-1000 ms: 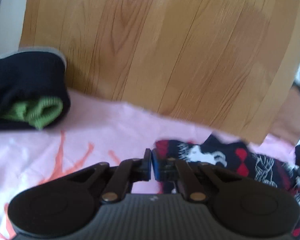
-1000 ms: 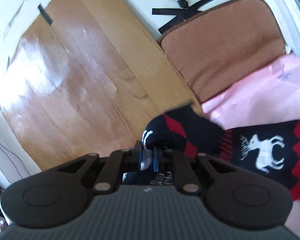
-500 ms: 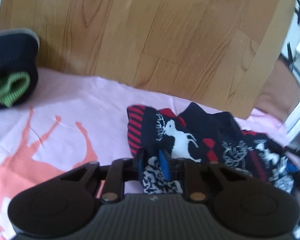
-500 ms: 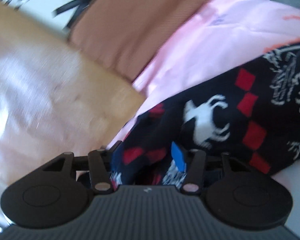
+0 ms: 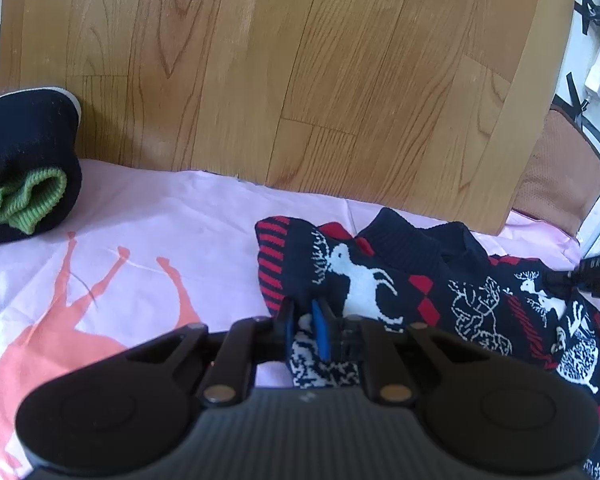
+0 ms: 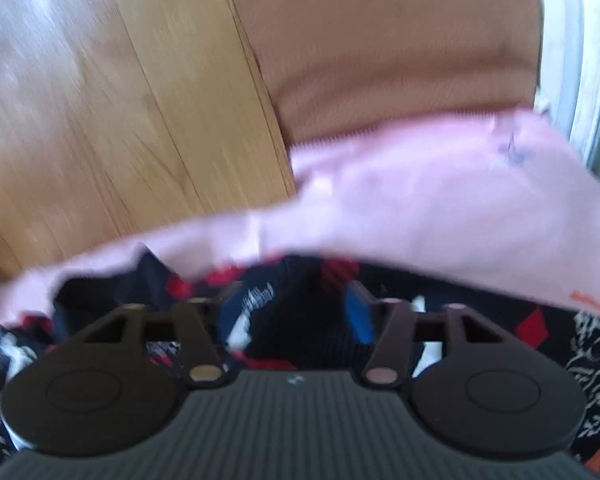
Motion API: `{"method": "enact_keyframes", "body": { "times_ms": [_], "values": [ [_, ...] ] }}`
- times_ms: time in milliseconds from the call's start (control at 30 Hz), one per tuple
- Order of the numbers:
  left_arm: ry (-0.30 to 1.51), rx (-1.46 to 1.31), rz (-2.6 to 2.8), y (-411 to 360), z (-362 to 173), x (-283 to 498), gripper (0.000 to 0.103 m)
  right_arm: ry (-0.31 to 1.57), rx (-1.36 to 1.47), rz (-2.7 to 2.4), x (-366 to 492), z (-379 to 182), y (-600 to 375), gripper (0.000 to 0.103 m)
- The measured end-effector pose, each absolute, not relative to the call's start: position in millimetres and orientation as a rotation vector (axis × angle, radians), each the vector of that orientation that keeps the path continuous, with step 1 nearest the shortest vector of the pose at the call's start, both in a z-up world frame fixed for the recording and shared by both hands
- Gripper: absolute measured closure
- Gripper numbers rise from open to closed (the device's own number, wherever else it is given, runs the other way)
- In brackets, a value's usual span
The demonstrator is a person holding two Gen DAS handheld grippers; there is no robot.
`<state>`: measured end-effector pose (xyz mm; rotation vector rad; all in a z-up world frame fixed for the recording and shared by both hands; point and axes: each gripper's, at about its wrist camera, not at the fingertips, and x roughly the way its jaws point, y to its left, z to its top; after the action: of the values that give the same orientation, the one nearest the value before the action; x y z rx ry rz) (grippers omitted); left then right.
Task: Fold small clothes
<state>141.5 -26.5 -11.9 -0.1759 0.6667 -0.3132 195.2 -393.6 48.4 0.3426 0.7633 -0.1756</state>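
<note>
The navy reindeer sweater [image 5: 420,280] lies crumpled on the pink sheet [image 5: 160,248], a sleeve folded over. The left gripper [image 5: 306,330] stands with a narrow gap over the sleeve's edge, gripping nothing firmly. The right gripper [image 6: 296,312] is spread wide above the knit. A folded navy-green garment [image 5: 24,176] sits well left.

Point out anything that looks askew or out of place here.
The reindeer sweater lies bunched and crooked on the pink sheet, collar rucked up, not yet a neat fold. The left gripper is slightly open over its edge; the right gripper is wide open.
</note>
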Motion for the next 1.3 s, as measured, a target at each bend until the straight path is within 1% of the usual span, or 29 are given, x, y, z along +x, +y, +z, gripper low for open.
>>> {"method": "enact_keyframes", "body": {
  "times_ms": [33, 133, 200, 233, 267, 300, 433, 467, 500, 600, 700, 767, 833, 867, 900, 933, 967, 1000, 1100, 1200, 1300],
  "values": [
    [0.664, -0.183, -0.316, -25, -10, 141, 0.093, 0.694, 0.419, -0.168, 189, 56, -402, 0.096],
    [0.656, -0.206, -0.324, -22, -6, 139, 0.093, 0.359, 0.604, -0.093, 143, 93, -425, 0.096],
    [0.67, -0.213, -0.314, -22, -6, 140, 0.093, 0.24, 0.619, -0.075, 115, 103, -436, 0.096],
    [0.674, -0.212, -0.309, -22, -6, 141, 0.093, 0.224, 0.6, -0.096, 104, 102, -439, 0.096],
    [0.677, -0.209, -0.302, -22, -7, 141, 0.093, 0.235, 0.583, -0.12, 98, 95, -443, 0.096],
    [0.681, -0.206, -0.294, -22, -7, 142, 0.093, 0.285, 0.571, -0.142, 95, 83, -448, 0.096],
    [0.705, -0.182, -0.269, -26, -11, 144, 0.093, 0.545, 0.575, -0.244, 100, 26, -455, 0.096],
    [0.701, -0.17, -0.268, -27, -11, 143, 0.093, 0.571, 0.587, -0.254, 99, 16, -455, 0.095],
    [0.699, -0.16, -0.266, -28, -11, 143, 0.092, 0.541, 0.601, -0.25, 94, 14, -455, 0.094],
    [0.705, -0.15, -0.261, -28, -9, 142, 0.088, 0.51, 0.66, -0.26, 79, 23, -463, 0.088],
    [0.695, -0.218, -0.261, -15, 1, 138, 0.088, 0.491, 0.719, -0.246, 70, 33, -472, 0.078],
    [0.645, -0.258, -0.26, -7, 11, 132, 0.089, 0.491, 0.756, -0.227, 71, 35, -472, 0.062],
    [0.613, -0.288, -0.292, -3, 16, 126, 0.089, 0.525, 0.763, -0.236, 85, 32, -467, 0.058],
    [0.608, -0.298, -0.321, -4, 17, 125, 0.089, 0.556, 0.767, -0.246, 92, 26, -465, 0.057],
    [0.611, -0.297, -0.355, -8, 16, 123, 0.089, 0.566, 0.778, -0.248, 93, 21, -465, 0.059],
    [0.621, -0.286, -0.388, -14, 14, 123, 0.089, 0.536, 0.791, -0.261, 95, 19, -463, 0.059],
    [0.637, -0.269, -0.413, -20, 10, 124, 0.089, 0.539, 0.791, -0.271, 99, 19, -461, 0.073],
    [0.661, -0.245, -0.429, -28, 5, 126, 0.089, 0.553, 0.784, -0.267, 103, 21, -458, 0.092],
    [0.757, -0.187, -0.436, -46, -15, 138, 0.09, 0.508, 0.721, -0.21, 105, 37, -437, 0.093],
    [0.753, -0.224, -0.448, -39, -10, 138, 0.089, 0.459, 0.631, -0.053, 116, 66, -391, 0.093],
    [0.71, -0.331, -0.437, -14, 0, 138, 0.089, 0.475, 0.548, 0.145, 133, 85, -328, 0.093]
  ]
}}
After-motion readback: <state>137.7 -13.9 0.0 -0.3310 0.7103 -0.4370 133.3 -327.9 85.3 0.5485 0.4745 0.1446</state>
